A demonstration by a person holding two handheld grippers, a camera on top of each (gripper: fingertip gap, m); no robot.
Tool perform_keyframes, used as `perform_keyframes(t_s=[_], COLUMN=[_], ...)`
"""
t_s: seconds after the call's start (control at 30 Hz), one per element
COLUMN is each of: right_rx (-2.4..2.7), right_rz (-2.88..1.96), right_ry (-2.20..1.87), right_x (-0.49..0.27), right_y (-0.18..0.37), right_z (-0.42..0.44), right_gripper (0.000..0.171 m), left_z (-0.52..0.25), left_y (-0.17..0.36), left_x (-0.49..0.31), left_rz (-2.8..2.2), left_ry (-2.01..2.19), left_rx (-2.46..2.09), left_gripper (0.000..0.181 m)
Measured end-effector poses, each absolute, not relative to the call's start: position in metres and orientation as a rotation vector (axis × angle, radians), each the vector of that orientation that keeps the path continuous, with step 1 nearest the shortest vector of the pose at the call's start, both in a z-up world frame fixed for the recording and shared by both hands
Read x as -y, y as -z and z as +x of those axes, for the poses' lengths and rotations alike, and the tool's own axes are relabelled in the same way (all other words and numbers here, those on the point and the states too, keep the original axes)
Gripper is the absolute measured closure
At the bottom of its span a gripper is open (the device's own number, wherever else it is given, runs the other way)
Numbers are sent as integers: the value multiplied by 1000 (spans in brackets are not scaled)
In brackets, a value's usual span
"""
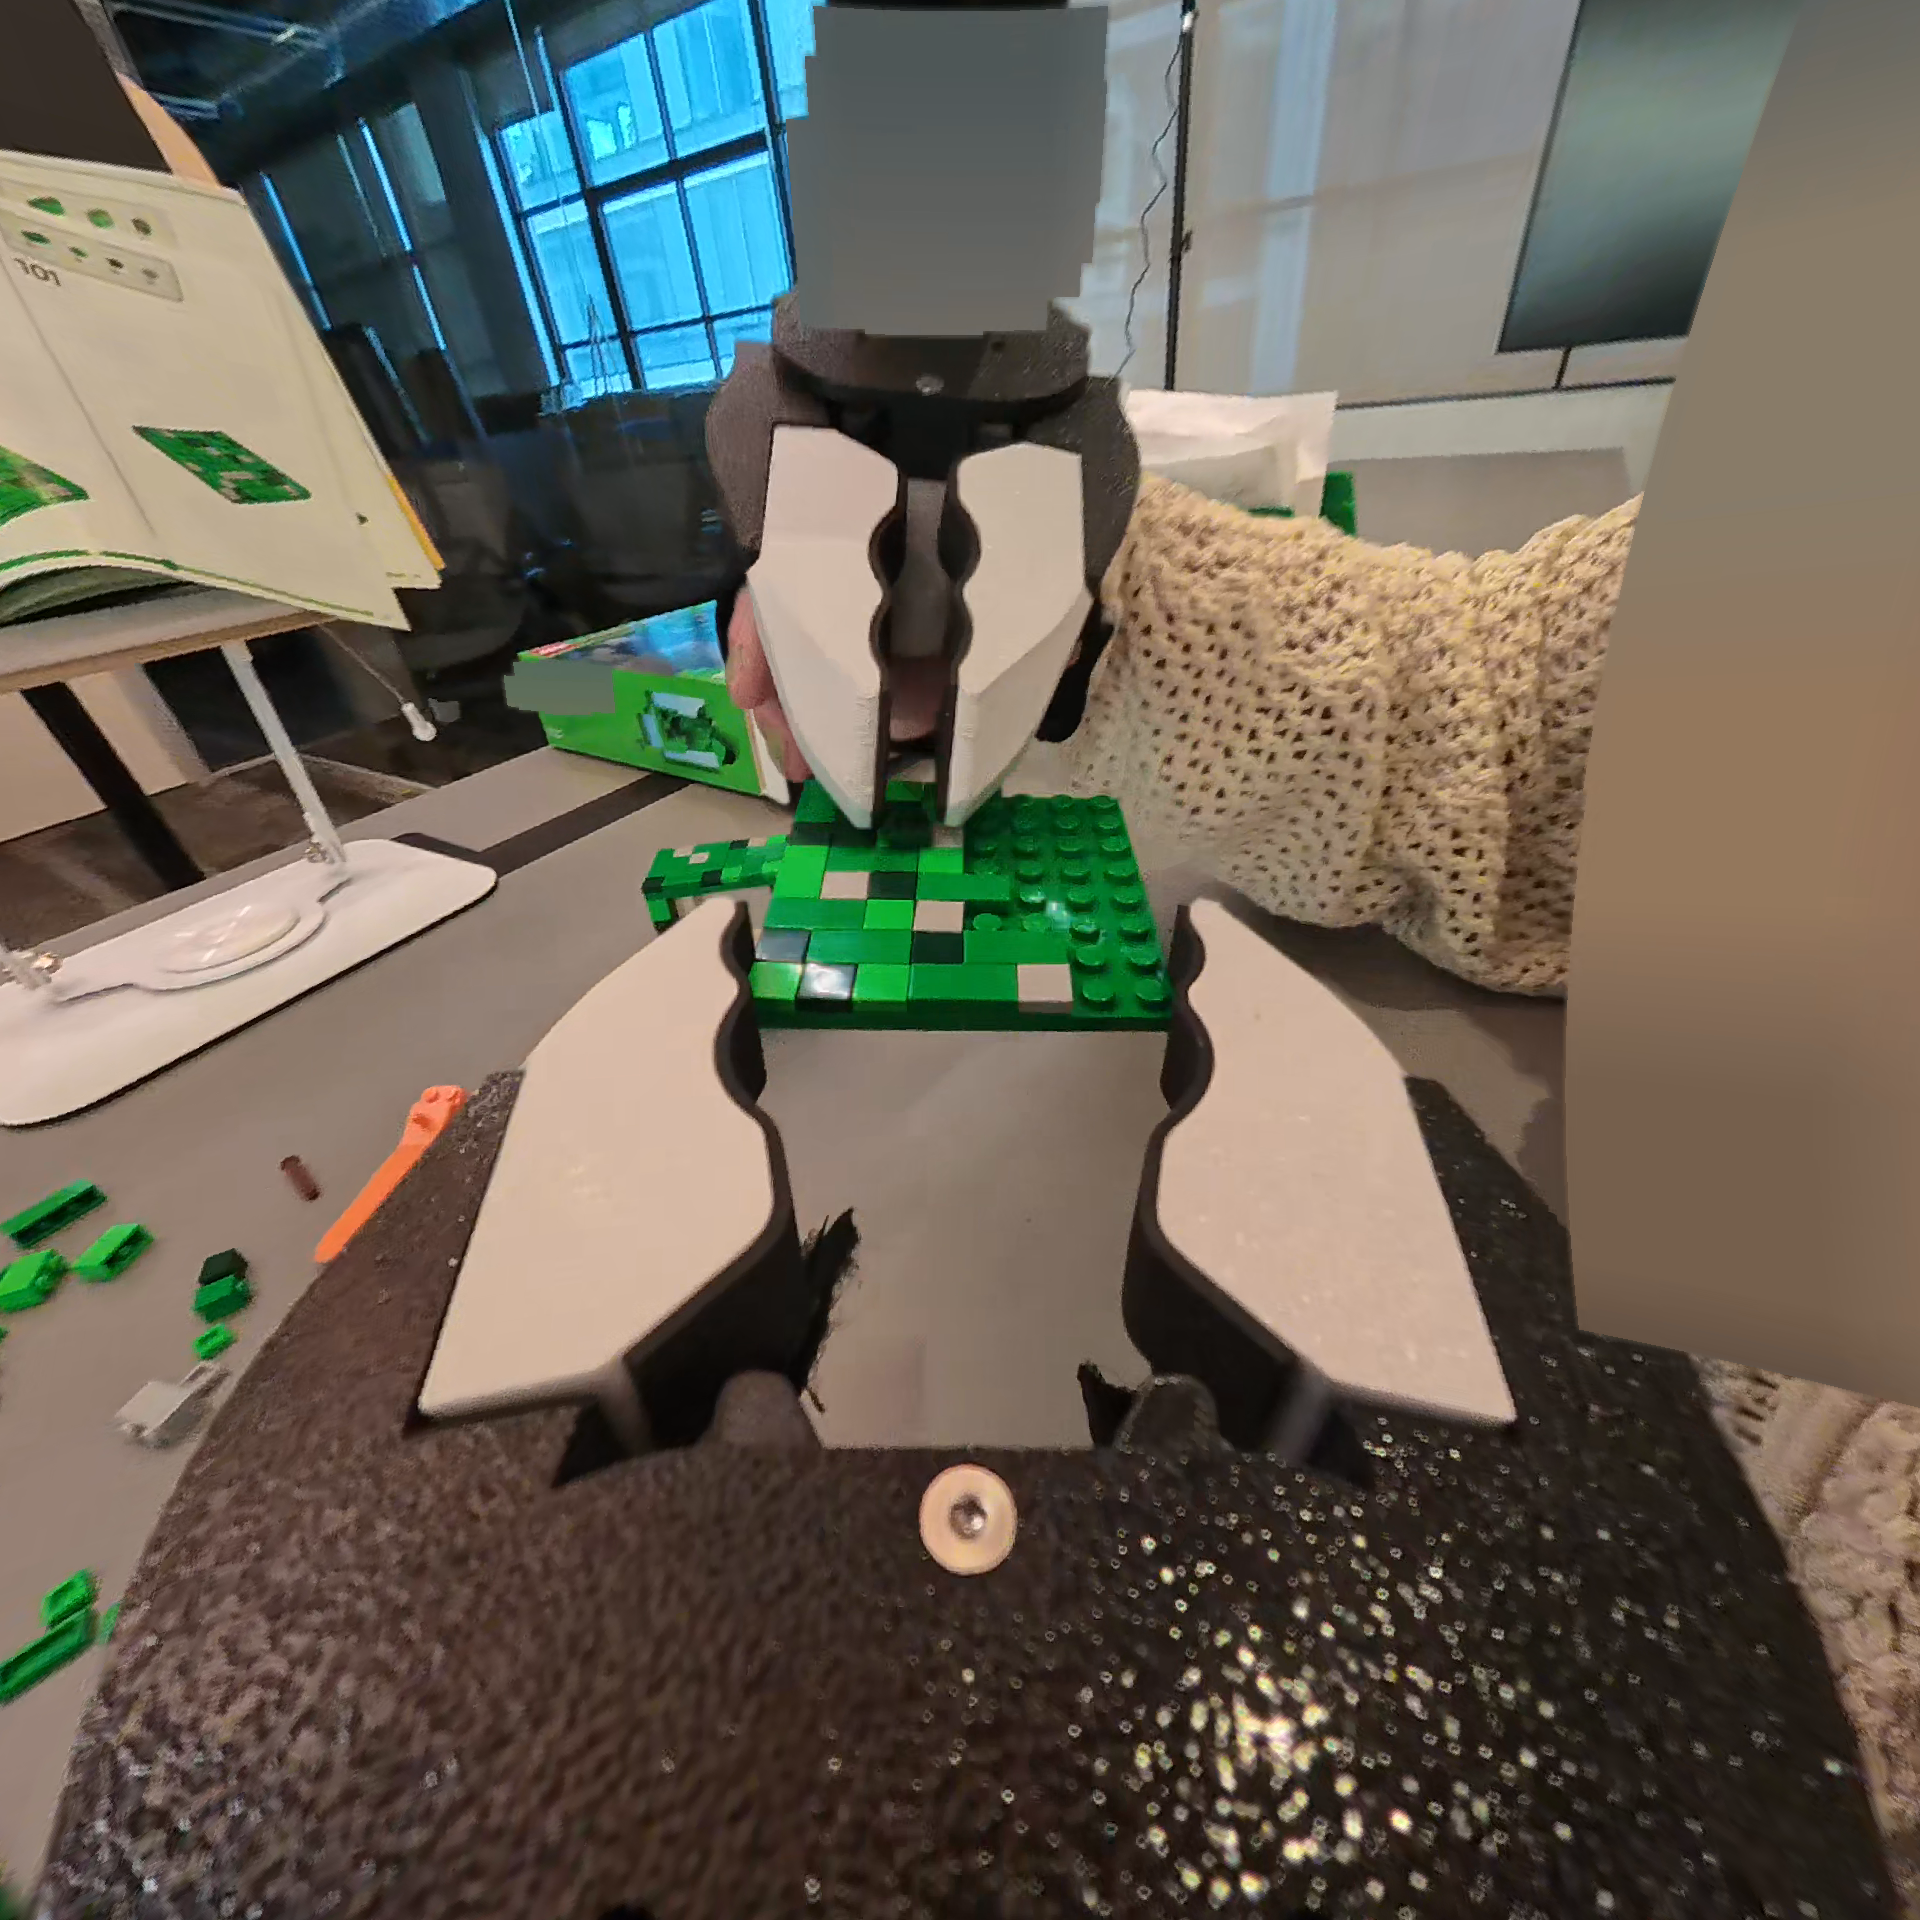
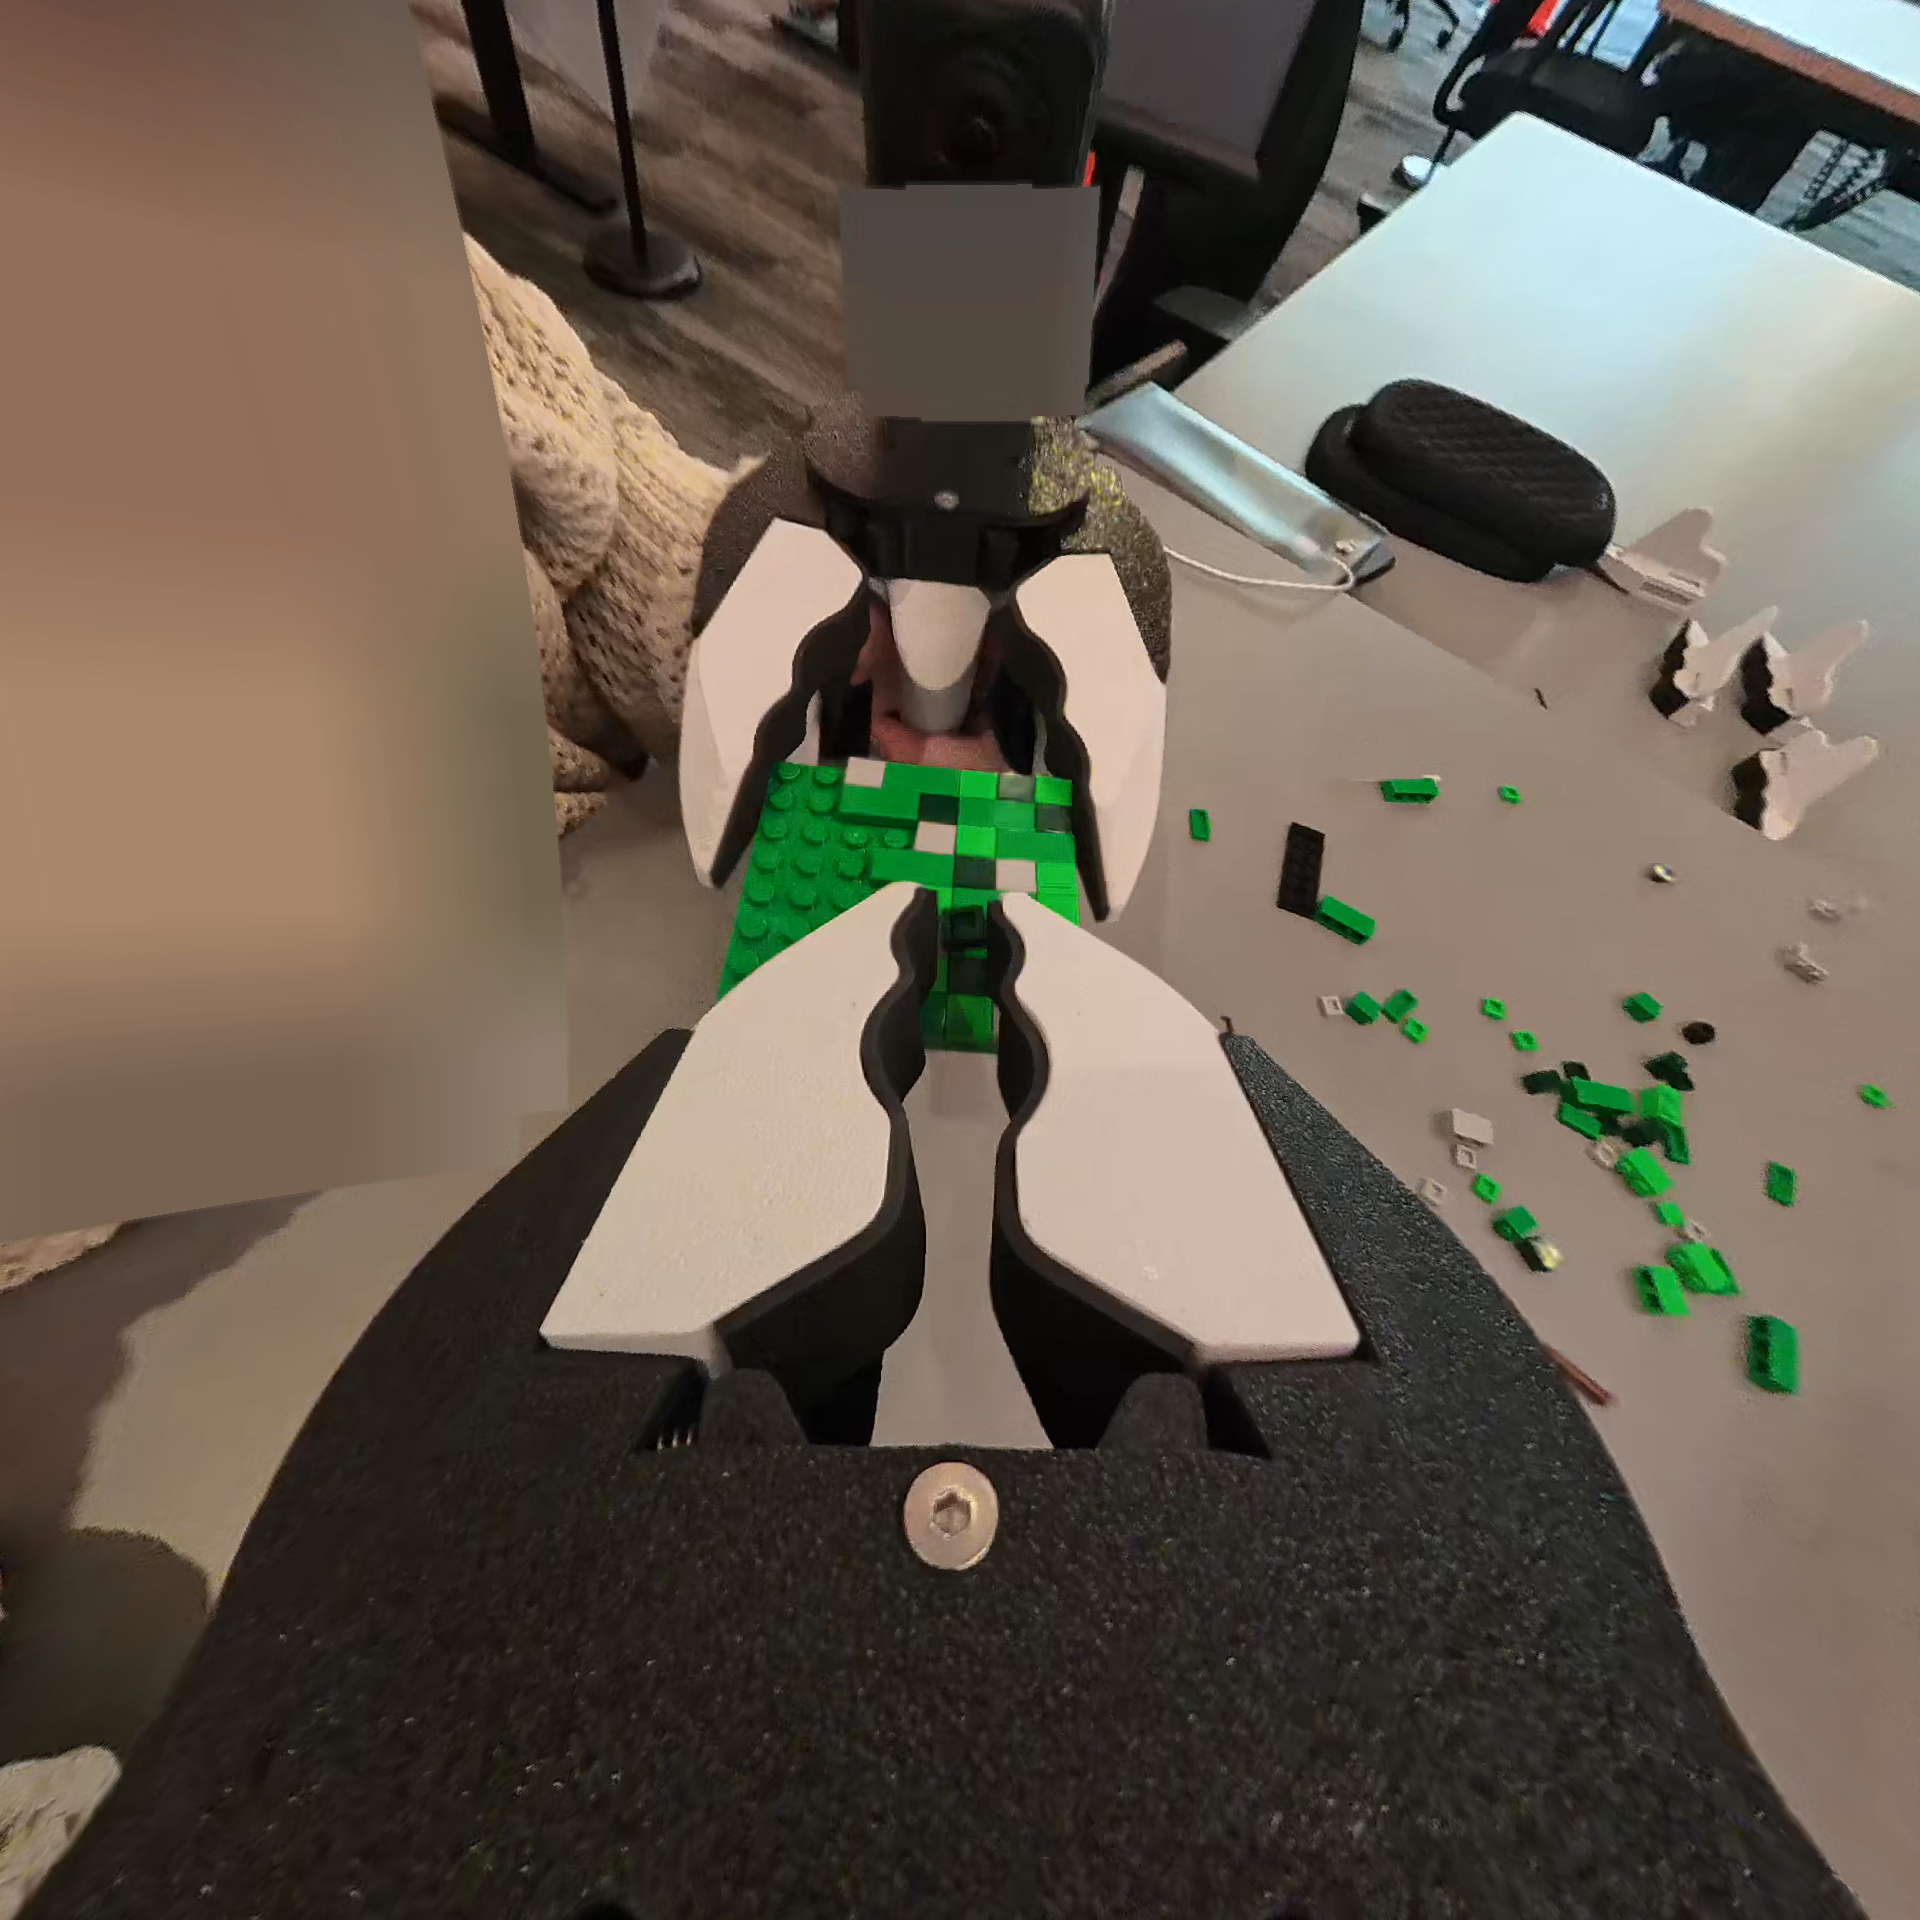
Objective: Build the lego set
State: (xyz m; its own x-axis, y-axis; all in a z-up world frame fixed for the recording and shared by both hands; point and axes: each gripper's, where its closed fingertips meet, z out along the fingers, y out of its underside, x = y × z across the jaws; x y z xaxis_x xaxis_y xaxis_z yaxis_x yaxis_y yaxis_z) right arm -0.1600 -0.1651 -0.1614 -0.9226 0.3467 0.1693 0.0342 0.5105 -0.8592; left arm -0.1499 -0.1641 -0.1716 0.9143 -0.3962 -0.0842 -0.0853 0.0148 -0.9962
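— Since the next move hangs on one relation, where does the green plate (image 1: 1081, 883) lie from each set of fingers?

— Flat on the grey table (image 1: 935, 1122). The left gripper (image 1: 961, 935) has its fingers spread wide, straddling the plate's near edge from either side; whether they touch it I cannot tell. The right gripper (image 2: 954, 914) comes from the opposite side, tips pointing down onto the tiled part, fingers drawn close around a small dark green tile (image 2: 966, 925).

— So which is nearer the working spot?

— The right one, I judge; its tips sit right on the tiled surface (image 1: 894, 925). The bare studs lie toward the knitted sleeve (image 1: 1299, 727).

— Long axis?

— The plate looks close to square; the unfilled strip runs from one gripper toward the other.

— Any writing?

— An open instruction booklet (image 1: 177, 416) on a stand and a green box (image 1: 665, 707) behind carry print; I leave it unread. Loose green pieces (image 2: 1621, 1132) lie well apart.
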Motion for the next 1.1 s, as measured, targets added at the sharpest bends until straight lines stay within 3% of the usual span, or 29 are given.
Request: perform_keyframes(t_s=[0.13,0.53,0.77,1.1], right_rx=[2488,2573,2570,2371], right_rz=[-333,-334,-295,-701], right_ry=[-1210,-1075,-835,-1040], right_x=[163,155,152,145], right_y=[172,181,180,177], right_z=[-160,-153,-153,-177], right_gripper=[149,171,166,158], left_z=[-151,-147,-157,-173], left_y=[178,188,194,183], left_x=[160,157,152,148], left_rz=[-1593,-1650,-1690,-1652], left_ry=[199,194,162,-6], left_rx=[-397,-410,-354,-230], left_gripper=[106,106,106,106])
